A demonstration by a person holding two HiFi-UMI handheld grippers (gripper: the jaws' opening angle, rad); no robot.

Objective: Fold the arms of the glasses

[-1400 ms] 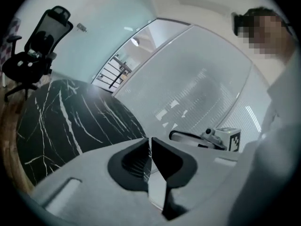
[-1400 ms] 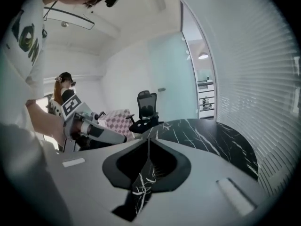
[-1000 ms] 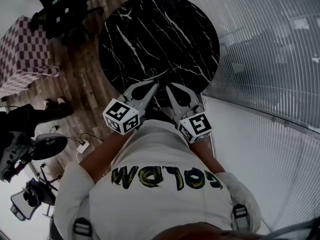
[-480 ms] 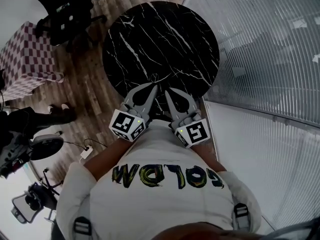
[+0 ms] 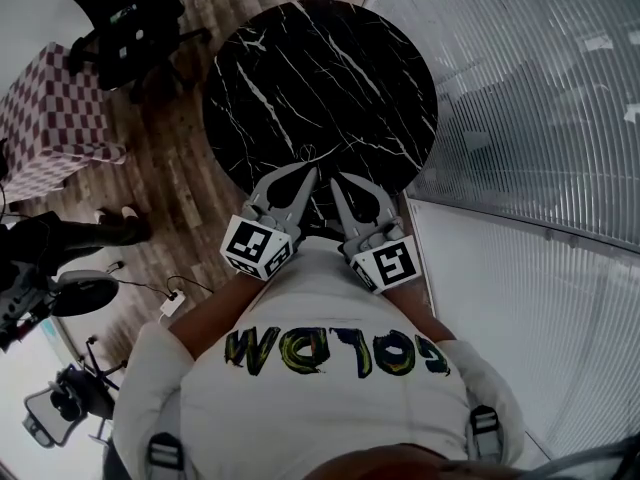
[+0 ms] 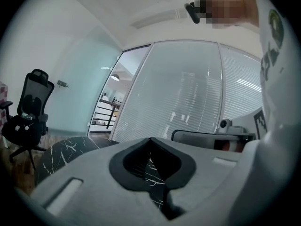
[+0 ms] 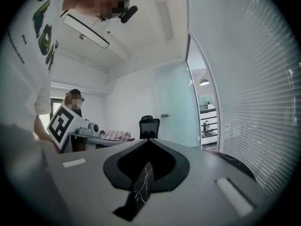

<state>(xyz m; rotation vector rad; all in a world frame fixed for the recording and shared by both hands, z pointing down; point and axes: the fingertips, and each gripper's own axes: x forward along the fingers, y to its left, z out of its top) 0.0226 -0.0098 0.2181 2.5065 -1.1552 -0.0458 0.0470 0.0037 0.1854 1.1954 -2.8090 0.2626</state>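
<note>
A thin-framed pair of glasses lies as a small wire outline on the round black marble table, near its front edge; its arms are too small to make out. My left gripper is shut and empty, its tip just short of the glasses. Beside it my right gripper is shut on nothing, also over the table's near rim. In the left gripper view the left gripper shows closed jaws with only marble behind. In the right gripper view the right gripper looks the same. Neither gripper view shows the glasses.
A glass wall with blinds runs along the right. On the wood floor to the left stand a black office chair and a checkered seat. Camera gear sits at lower left. Another person stands far off.
Both grippers drew slightly back toward my body and rolled a little; their marker cubes show turned faces. The right jaws closed fully. The glasses stayed where they were.
</note>
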